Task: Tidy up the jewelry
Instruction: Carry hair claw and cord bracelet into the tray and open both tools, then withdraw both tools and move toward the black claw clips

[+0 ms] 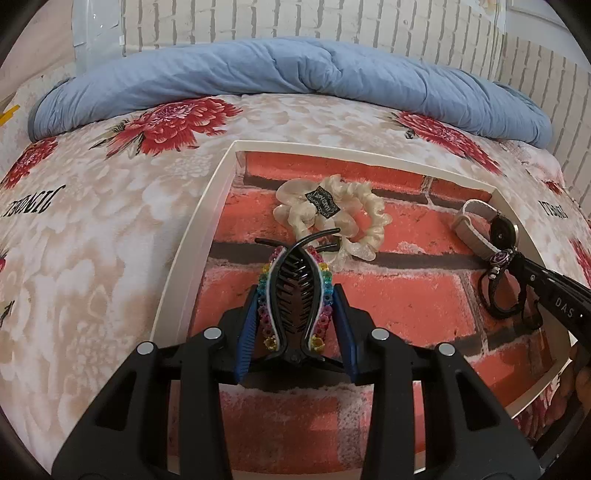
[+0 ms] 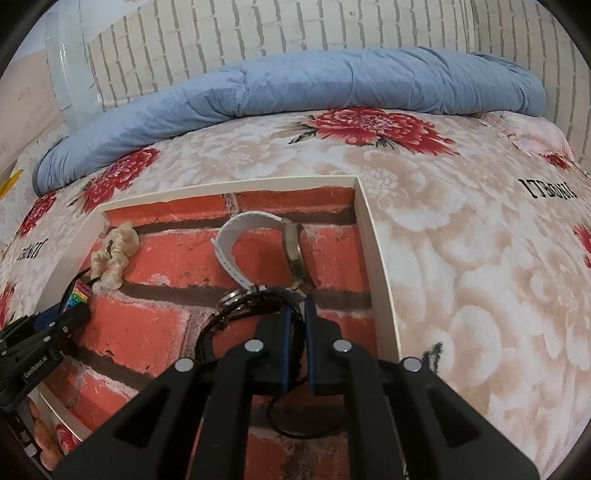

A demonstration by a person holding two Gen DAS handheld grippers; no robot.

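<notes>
A white-rimmed tray (image 1: pixel 221 192) with a red brick-print floor lies on the bed. My left gripper (image 1: pixel 295 295) is shut on a black hair claw clip with rainbow beads (image 1: pixel 293 291), held just above the tray floor. A cream scrunchie (image 1: pixel 332 214) lies beyond it. My right gripper (image 2: pixel 297 310) is shut on a black cord bracelet with beads (image 2: pixel 255 299), near the tray's right wall. A white-strap watch (image 2: pixel 258 240) stands on edge just past it. The right gripper (image 1: pixel 517 264) and bracelet (image 1: pixel 498 291) also show in the left wrist view.
The tray (image 2: pixel 369 229) rests on a floral bedspread (image 1: pixel 110 221) with red flowers. A rolled blue duvet (image 1: pixel 295 74) lies along the far side against a white brick wall (image 2: pixel 295 29). The left gripper (image 2: pixel 75 301) shows at the left of the right wrist view.
</notes>
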